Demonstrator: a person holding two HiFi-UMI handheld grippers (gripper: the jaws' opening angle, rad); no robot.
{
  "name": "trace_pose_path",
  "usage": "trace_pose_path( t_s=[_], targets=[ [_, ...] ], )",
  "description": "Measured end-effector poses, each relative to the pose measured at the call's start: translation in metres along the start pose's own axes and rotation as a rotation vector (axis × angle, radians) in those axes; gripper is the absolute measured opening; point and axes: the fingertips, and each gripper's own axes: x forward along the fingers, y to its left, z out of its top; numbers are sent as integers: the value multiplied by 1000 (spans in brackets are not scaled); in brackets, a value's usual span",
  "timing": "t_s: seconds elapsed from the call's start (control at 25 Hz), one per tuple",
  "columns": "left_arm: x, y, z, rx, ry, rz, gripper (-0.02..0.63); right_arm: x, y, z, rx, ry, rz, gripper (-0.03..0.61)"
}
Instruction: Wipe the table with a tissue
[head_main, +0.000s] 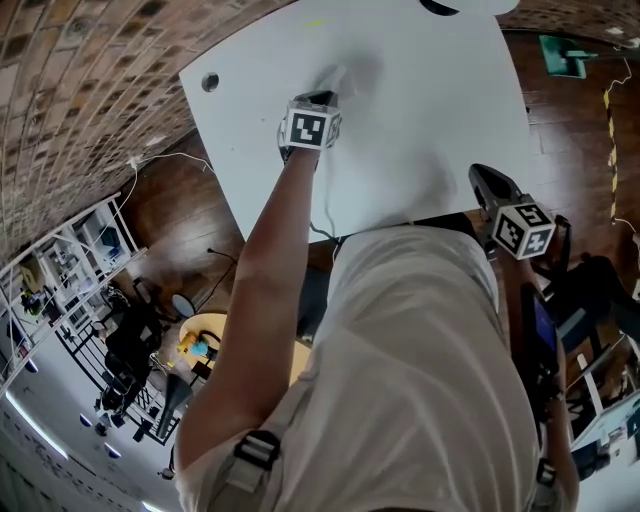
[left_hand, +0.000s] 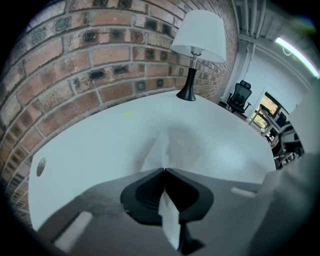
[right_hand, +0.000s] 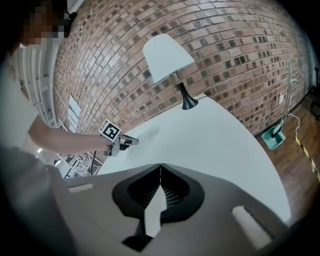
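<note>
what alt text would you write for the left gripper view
The left gripper, jaws shut, pinches a white tissue against a white table. Behind stands a lamp with a white shade and black base, beside a brick wall.

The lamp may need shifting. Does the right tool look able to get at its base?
Probably yes, with a long stretch: the table between right tool and lamp base is bare, and the left tool holds the tissue off to one side.
</note>
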Motion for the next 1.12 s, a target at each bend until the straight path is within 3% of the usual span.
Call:
trace_pose_path(
  t_s=[0.16,0.36,0.48,0.64,0.92,1.12],
  targets=[
    [2,20,-3,-16,-1,72,14,0,0,3,-4,1,1,9],
    [-14,56,-13,-158,-5,176,14,3,2,1,-13,16,10,9],
    [-29,77,-33,-231,-5,229,14,7,7,1,-22,24,27,9],
    [-50,98,-70,-272,2,291,14,13,13,0,-39,47,44,9],
    [-74,144,-106,-472,-52,332,14,26,33,6,-83,67,73,9],
    [-60,175,-149,-567,-8,288,14,40,50,-3,-100,80,44,9]
  ],
)
